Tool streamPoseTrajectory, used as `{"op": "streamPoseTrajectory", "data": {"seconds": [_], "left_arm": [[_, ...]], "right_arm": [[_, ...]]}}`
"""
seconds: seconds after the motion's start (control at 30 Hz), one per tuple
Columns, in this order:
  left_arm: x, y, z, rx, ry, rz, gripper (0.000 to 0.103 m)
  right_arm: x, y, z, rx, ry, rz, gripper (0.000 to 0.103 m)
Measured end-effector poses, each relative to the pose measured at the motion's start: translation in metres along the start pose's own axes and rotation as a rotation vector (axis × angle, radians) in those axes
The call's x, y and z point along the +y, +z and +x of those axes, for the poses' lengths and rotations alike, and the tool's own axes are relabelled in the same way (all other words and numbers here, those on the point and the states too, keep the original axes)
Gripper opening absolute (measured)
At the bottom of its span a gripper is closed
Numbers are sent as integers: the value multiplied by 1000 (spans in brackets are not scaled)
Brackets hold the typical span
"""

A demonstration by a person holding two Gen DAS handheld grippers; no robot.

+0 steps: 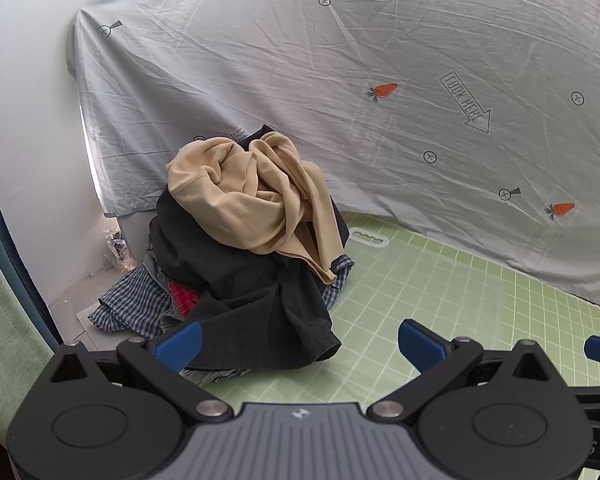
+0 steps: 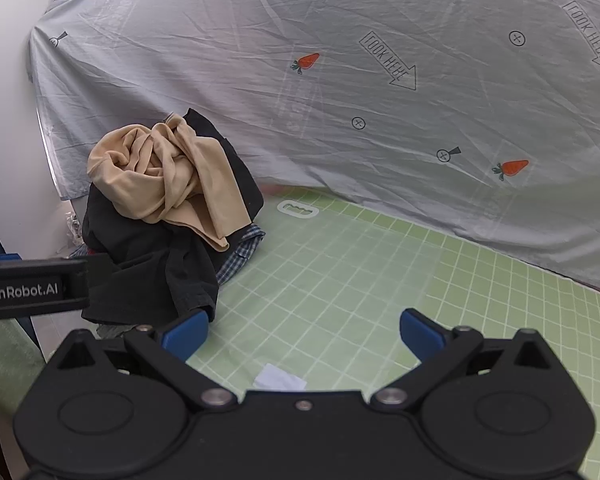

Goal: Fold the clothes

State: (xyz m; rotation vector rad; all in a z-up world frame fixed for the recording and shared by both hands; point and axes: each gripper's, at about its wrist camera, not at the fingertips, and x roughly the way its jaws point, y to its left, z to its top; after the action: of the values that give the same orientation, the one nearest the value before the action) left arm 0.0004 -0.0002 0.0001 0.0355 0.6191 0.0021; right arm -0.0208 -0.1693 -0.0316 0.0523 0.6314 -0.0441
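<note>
A pile of crumpled clothes sits at the left end of a green grid mat (image 1: 440, 300). A beige garment (image 1: 244, 192) lies on top, over a black garment (image 1: 252, 304), a blue checked shirt (image 1: 128, 304) and a bit of red cloth (image 1: 182, 298). My left gripper (image 1: 298, 346) is open and empty, just in front of the pile's black hem. In the right wrist view the beige garment (image 2: 160, 176) and black garment (image 2: 156, 276) sit left of centre. My right gripper (image 2: 302, 332) is open and empty over the mat (image 2: 360, 280), right of the pile.
A grey sheet (image 1: 340, 80) printed with carrots and arrows hangs behind the mat. A white wall (image 1: 24, 160) stands at the left. A small white label (image 2: 280, 378) lies on the mat. The left gripper's body (image 2: 32, 290) shows at the right wrist view's left edge.
</note>
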Motion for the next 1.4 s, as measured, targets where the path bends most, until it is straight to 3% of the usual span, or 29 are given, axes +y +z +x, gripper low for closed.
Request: {"op": "streamPoseTrajectory", "data": {"seconds": [1.4], "left_arm": [[4,-2,2,19,14,-6,103]], "right_arm": [[-1,-6,1,10,1,-5,103]]}}
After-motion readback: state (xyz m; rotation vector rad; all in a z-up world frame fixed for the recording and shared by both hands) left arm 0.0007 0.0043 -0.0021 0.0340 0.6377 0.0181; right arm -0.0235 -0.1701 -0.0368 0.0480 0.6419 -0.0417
